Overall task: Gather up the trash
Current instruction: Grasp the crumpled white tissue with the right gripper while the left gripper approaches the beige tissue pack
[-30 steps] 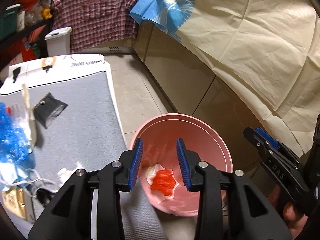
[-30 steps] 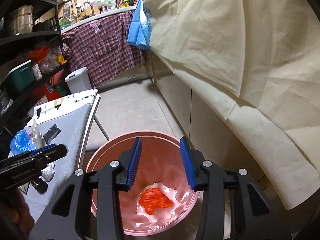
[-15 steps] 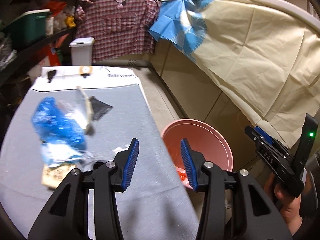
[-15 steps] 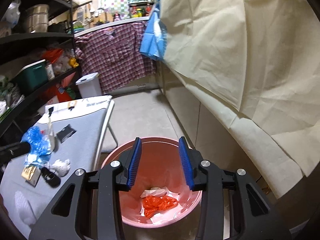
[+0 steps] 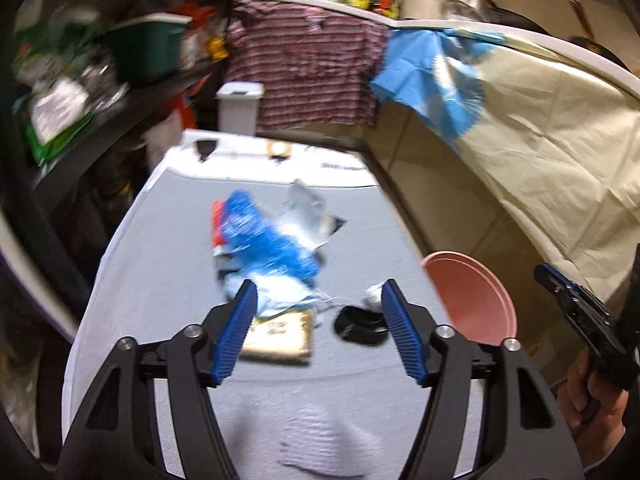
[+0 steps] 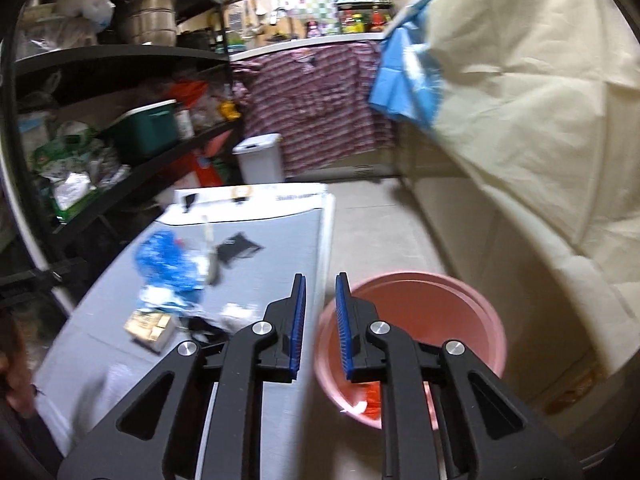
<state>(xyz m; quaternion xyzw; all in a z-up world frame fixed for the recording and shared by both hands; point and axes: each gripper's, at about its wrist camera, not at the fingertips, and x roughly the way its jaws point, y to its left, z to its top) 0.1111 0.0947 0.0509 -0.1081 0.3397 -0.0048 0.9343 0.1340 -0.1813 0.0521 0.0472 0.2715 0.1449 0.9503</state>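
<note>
Trash (image 5: 276, 256) heaped blue, white, crinkled on grey table (image 5: 168, 280); left tongs (image 5: 316, 334) wide, right tongs (image 6: 321, 322) narrow, both empty

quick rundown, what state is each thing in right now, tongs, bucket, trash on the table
left tongs: open wide, empty, over the table trash
right tongs: nearly closed with a narrow gap, empty
pink bucket: upright beside the table, orange trash at the bottom
blue bag: crumpled on the grey table
black item: lying on the table

Plaid shirt (image 6: 316, 108) and blue cloth (image 6: 404, 80) hanging, green bin (image 6: 146, 128) on shelf
</note>
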